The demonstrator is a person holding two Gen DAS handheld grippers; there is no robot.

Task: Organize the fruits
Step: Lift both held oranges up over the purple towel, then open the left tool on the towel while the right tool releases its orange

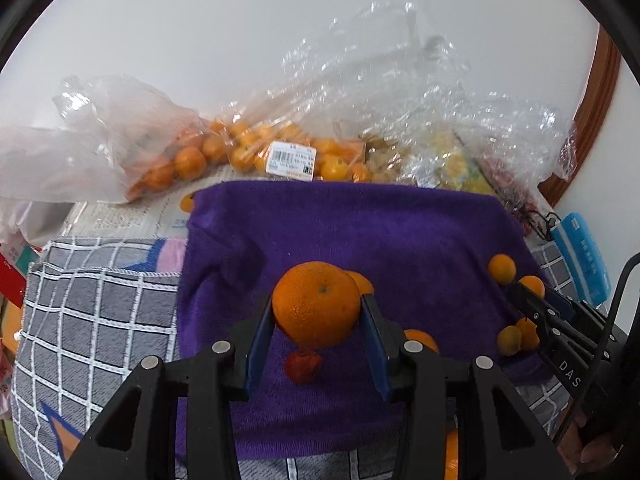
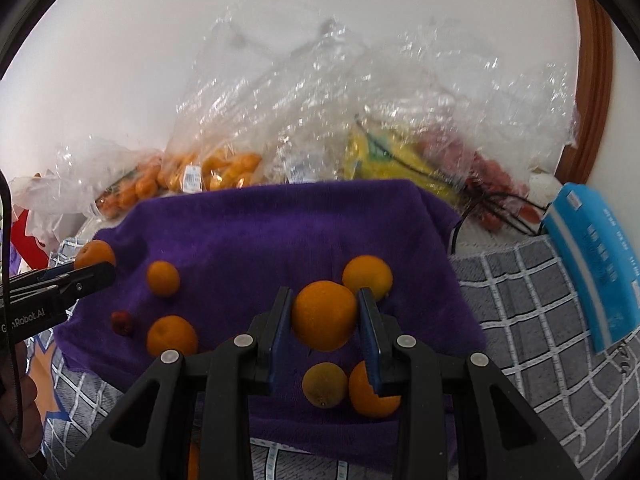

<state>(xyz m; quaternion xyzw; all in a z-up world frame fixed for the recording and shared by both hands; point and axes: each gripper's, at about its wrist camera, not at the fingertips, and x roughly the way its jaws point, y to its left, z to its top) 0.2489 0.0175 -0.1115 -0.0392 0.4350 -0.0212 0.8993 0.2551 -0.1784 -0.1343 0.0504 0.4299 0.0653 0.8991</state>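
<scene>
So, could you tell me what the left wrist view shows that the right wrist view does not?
Only the left wrist view shows the left gripper head-on, shut on a large orange above the purple towel.

Only the right wrist view shows the right gripper shut on its own orange, and a dull yellowish fruit below it.

Both show the small red fruit, the blue box and the bagged oranges.

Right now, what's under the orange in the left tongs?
Below the round orange gripped by the left tongs lie the purple terry towel and a small red wrinkled fruit. A second orange peeks out behind; the rest is covered.
</scene>
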